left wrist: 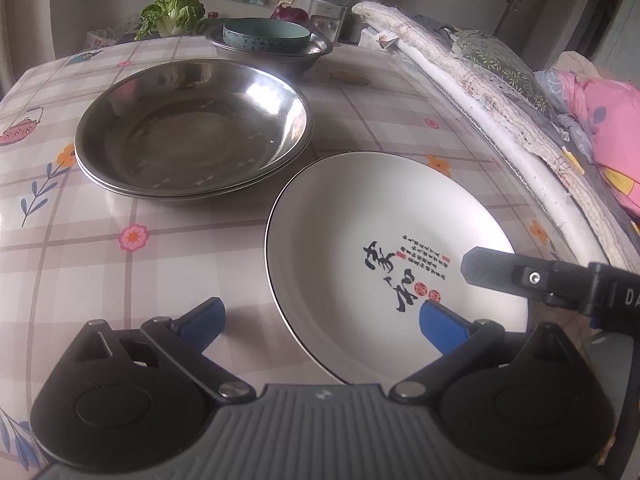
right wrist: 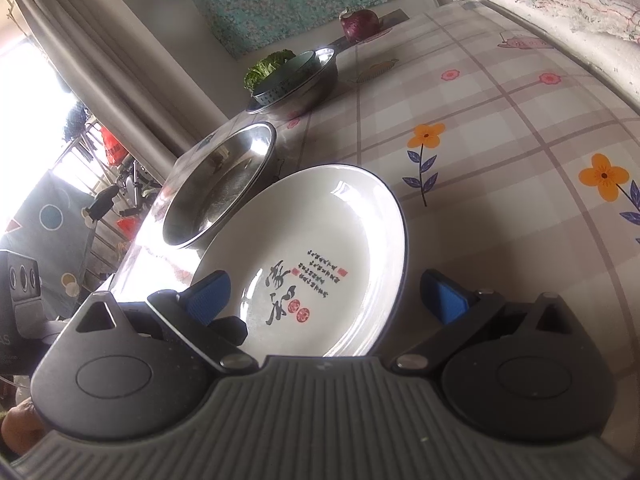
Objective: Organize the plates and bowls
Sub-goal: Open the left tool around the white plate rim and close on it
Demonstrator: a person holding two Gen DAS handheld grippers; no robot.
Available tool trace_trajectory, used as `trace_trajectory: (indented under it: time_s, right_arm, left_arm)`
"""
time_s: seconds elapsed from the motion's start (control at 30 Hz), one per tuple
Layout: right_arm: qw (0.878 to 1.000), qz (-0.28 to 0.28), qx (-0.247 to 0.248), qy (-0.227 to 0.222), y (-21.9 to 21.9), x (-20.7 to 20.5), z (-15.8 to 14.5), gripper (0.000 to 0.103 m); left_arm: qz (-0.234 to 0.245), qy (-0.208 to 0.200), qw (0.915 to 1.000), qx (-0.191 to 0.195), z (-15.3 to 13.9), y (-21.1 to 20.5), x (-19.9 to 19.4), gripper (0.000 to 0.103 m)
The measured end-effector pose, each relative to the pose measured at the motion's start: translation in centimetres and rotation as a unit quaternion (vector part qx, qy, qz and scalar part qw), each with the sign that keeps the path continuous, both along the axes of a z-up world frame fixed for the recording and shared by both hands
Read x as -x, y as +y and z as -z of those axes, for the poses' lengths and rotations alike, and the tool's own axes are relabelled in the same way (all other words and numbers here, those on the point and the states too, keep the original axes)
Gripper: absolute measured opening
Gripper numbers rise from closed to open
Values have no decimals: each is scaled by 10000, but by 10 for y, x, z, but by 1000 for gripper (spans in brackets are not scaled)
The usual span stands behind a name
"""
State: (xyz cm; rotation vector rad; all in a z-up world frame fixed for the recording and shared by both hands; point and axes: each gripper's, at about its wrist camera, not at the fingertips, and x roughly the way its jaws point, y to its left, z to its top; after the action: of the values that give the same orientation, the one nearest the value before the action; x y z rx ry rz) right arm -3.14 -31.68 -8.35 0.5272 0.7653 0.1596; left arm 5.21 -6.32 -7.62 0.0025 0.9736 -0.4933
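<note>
- white plate (left wrist: 360,240): dark rim, black calligraphy, red seals; lies flat on checked tablecloth (left wrist: 120,280)
- left gripper (left wrist: 320,322), right gripper (right wrist: 326,298): fingers spread wide, gripping nothing
- steel dishes (left wrist: 192,132) stacked just beside plate

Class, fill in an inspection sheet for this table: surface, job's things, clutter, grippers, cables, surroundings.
Surface: checked floral tablecloth.
Job's things: white plate with calligraphy beside stacked steel plates; teal bowl inside a steel basin at the far end.
Clutter: leafy greens and a red onion at the far edge.
Grippers: left gripper open over the white plate's near rim; right gripper open around the same plate.
Cables: nothing seen.
Surroundings: bedding alongside; curtain, window.
</note>
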Motion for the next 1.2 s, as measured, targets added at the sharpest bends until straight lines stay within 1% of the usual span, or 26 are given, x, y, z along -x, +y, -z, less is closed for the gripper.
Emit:
trace_trajectory:
  time_s: [0.17,0.47,0.57,0.83,1.07,1.2]
  right_arm:
    - [9999,-25,140,25,4,-2,-1,102]
    - [9998,46,-167,37,-5,-1,0,102]
    - [9998,24,-200,33,-6,-1,1,102]
    - [9999,-57,85,43,2,-3,-1,102]
    - [10000,19,45,-21,2,0,0,102]
    - [9998,-26,183,-58,5,0,0,102]
  left_arm:
    - [20,-39,10000,-37,0,-1,2,103]
    - [23,12,10000,-68,0,-2,0,103]
    - [9,29,10000,-75,0,-2,-1,103]
    - [-21,83,10000,-8,-1,0,-3,103]
    - [-102,51,9999,35,-1,0,-2,103]
    - [-103,4,9999,43,0,1,-1,103]
